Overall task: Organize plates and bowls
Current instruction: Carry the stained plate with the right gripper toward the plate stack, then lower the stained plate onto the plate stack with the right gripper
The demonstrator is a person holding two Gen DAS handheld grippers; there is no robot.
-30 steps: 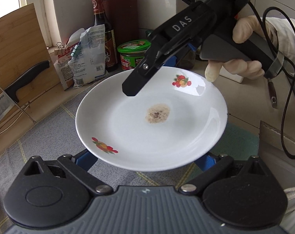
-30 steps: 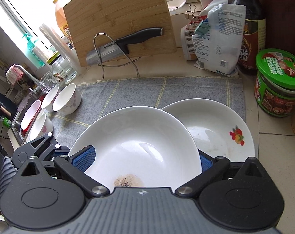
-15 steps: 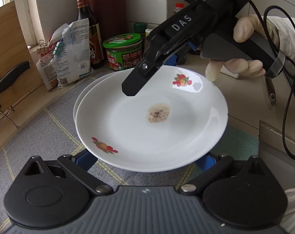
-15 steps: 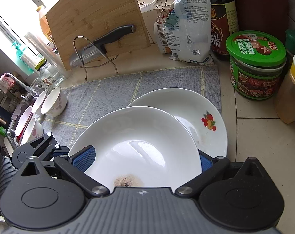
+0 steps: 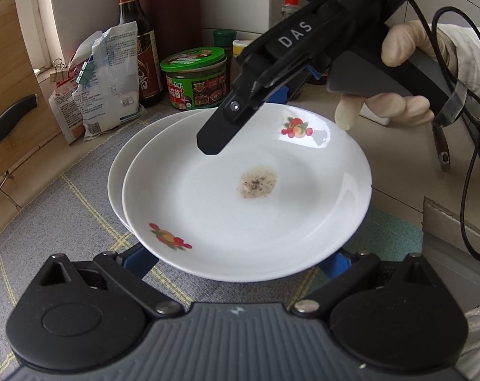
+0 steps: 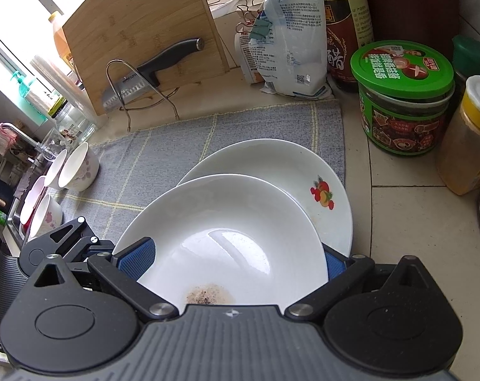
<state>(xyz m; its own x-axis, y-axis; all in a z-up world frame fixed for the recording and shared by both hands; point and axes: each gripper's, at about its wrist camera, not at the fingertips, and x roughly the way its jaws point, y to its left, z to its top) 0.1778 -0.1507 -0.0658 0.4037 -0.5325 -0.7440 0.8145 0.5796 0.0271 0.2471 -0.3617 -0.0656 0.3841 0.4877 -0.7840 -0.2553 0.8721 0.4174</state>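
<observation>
White plate (image 5: 246,197) with red-orange fruit motifs, perhaps peaches; grey cloth (image 6: 176,158), yellow grid lines.

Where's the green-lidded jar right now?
In the right wrist view the green-lidded jar stands on the counter at right, just past the grey mat's corner, between the dark sauce bottle and a yellow-capped jar.

I see a tiled counter (image 6: 408,222) carrying a grey checked mat (image 6: 163,158). Ahead of my right fingers (image 6: 135,258) a white plate (image 6: 290,171) rests on it; bowls (image 6: 79,166) stand far left, a green-lidded jar (image 6: 402,98) right.
</observation>
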